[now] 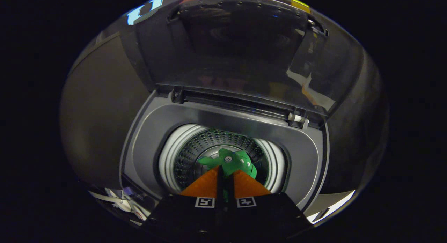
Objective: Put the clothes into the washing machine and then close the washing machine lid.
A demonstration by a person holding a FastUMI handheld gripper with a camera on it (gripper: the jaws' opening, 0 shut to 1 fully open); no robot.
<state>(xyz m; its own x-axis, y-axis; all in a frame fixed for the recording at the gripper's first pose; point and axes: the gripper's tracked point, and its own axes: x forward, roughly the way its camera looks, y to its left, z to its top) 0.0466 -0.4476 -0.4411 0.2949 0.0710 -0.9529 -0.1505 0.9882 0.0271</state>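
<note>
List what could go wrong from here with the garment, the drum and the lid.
1. The tool looks nearly shut on the green garment over the drum; cloth might stay snagged between the fingers on release.
2. The raised lid leans over the opening, so lifting out carelessly could knock it.

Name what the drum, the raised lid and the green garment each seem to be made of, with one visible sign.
Drum: probably stainless steel, shiny with rows of punched holes. Lid: looks like dark tinted glass or clear plastic, since it shows reflections. Green garment: soft matte cloth, folded, with a pale button. The gripper holds it between nearly closed jaws above the drum.
</note>
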